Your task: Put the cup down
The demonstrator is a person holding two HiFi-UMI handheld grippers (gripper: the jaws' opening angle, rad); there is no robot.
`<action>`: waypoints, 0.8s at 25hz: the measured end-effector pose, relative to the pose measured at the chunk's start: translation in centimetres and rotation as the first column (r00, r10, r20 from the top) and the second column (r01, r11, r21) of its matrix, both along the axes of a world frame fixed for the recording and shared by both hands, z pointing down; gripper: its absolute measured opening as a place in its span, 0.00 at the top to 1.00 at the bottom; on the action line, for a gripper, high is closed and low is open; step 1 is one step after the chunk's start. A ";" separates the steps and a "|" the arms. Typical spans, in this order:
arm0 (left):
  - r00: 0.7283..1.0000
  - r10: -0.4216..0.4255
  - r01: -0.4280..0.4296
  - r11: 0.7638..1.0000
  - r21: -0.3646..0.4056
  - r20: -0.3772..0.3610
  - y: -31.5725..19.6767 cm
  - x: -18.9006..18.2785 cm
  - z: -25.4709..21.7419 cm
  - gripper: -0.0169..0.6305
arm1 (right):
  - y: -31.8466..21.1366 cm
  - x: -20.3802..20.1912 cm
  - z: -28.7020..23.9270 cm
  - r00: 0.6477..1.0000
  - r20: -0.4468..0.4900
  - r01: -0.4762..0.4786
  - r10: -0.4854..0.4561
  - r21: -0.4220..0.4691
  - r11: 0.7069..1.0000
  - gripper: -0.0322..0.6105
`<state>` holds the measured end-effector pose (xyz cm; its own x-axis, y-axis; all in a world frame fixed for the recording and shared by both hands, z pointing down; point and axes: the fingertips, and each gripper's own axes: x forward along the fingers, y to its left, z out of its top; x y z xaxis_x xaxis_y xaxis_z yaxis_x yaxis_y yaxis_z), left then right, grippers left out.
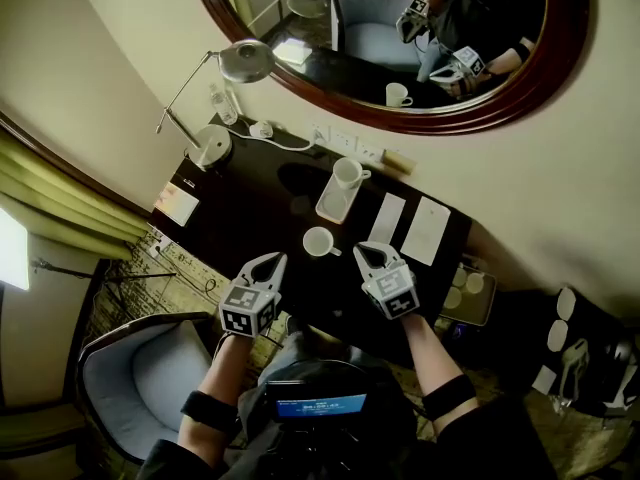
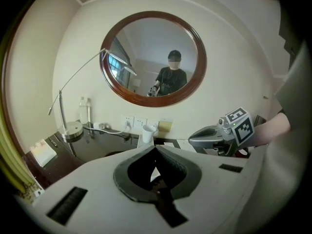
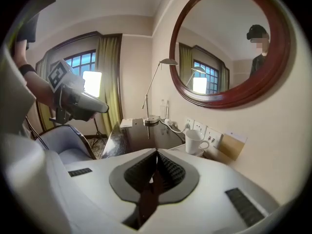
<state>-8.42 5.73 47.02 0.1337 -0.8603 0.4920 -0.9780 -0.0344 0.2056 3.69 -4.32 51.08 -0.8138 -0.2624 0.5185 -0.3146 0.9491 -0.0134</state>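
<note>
- Head view: the cup (image 1: 320, 241) stands upright on the dark desk (image 1: 250, 203). Its mouth faces up, so its long axis runs straight up toward the camera. Its handle sticks out to the picture's right.
- The cup is small and white inside and out, with a round rim.
- It stands apart from both grippers, just past their tips and between them. The left gripper (image 1: 270, 259) and right gripper (image 1: 366, 252) are at the desk's near edge.
- Beyond the cup, a second cup (image 1: 347, 173) sits on a white tray (image 1: 330, 208). Two white sheets (image 1: 387, 218) lie to the tray's right.
- A lamp (image 1: 245, 61) stands at the desk's far left. A round, wood-framed mirror (image 1: 390, 38) hangs on the cream wall (image 1: 520, 188).
- A blue-grey chair (image 1: 130, 373) is at lower left, and yellow-green curtains (image 1: 50, 208) hang at far left.
- Left gripper view: the left gripper's jaws are pressed together with nothing between them. The cup is hidden behind the gripper's body.
- Ahead in this view, the second cup stands by the wall sockets (image 2: 134, 122), and a bottle (image 2: 85, 112) is beside the lamp base. The right gripper shows at right.
- Right gripper view: the right gripper's jaws meet, empty. The cup is out of sight below the body.
- The second cup's handle points right in this view. A lit window (image 3: 90, 79) sits between the curtains, and the left gripper is at left.
</note>
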 end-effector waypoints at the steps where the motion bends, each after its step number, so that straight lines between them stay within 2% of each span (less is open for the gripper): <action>1: 1.000 -0.005 0.005 1.000 0.006 -0.010 -0.1 0.0 0.0 0.97 | -0.2 0.7 -0.1 1.000 0.002 -0.015 0.015 0.000 1.000 0.95; 5: 0.999 0.017 -0.016 1.000 0.026 -0.040 -0.5 1.1 -0.3 0.97 | 0.2 3.4 0.1 0.999 0.021 -0.049 0.049 -0.015 0.999 0.95; 15: 0.992 0.124 -0.125 0.991 0.055 0.019 -1.4 4.8 -0.5 0.97 | 1.8 7.4 -0.4 0.993 0.068 -0.085 0.093 -0.114 0.990 0.95; 18: 0.993 0.114 -0.113 0.992 0.049 -0.006 -1.4 5.2 -0.6 0.97 | 2.0 7.7 0.7 0.993 0.077 -0.080 0.092 -0.144 0.986 0.95; 20: 0.994 0.106 -0.105 0.993 0.046 -0.013 -1.3 5.1 -0.6 0.97 | 1.6 7.6 0.3 0.993 0.073 -0.080 0.089 -0.121 0.989 0.95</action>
